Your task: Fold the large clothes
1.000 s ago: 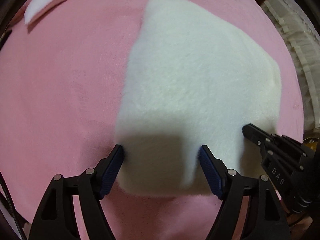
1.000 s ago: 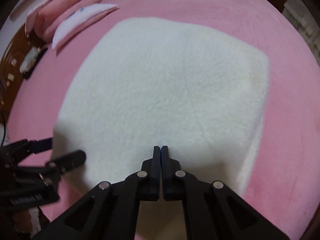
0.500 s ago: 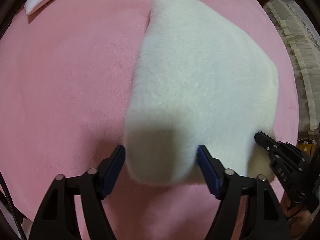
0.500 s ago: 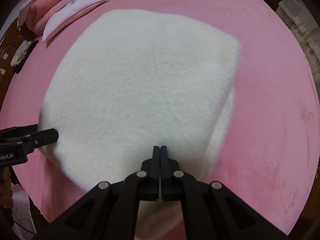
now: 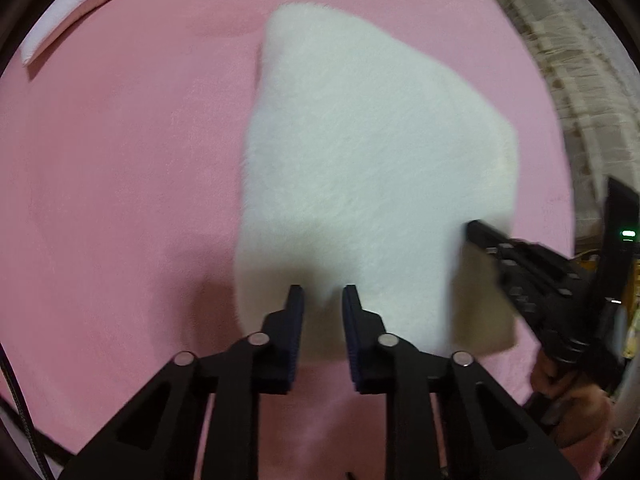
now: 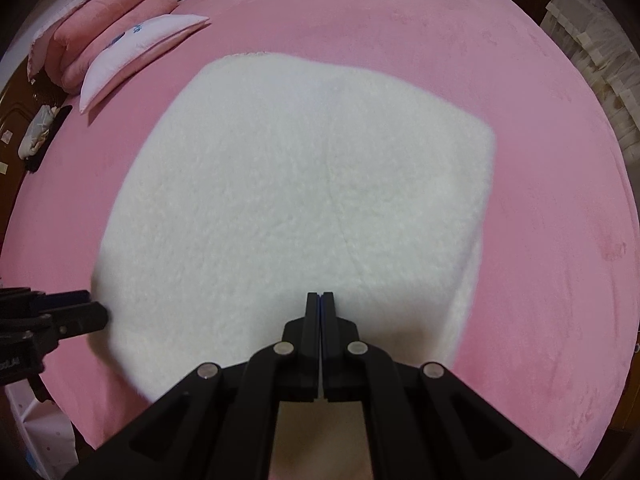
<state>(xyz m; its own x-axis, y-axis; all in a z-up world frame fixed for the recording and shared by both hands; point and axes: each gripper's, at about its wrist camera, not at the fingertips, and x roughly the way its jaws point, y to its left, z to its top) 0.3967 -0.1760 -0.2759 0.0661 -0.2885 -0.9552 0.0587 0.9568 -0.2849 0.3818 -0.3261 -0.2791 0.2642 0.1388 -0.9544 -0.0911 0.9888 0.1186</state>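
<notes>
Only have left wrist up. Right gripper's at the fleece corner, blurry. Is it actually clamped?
Observer: Yes. In the right wrist view the right gripper is shut on the near edge of the white fleece, and that edge is raised.
Operator: Single layer?
Observer: No. Along its right edge a second layer shows underneath.
Operator: Anything beyond it on the bed?
Observer: A pink rolled quilt behind the pillow, apart from the fleece.

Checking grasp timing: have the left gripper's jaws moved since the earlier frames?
Yes. The left gripper jaws have just been closing on the white fleece garment's near edge, no longer straddling it over the pink bedspread.
</notes>
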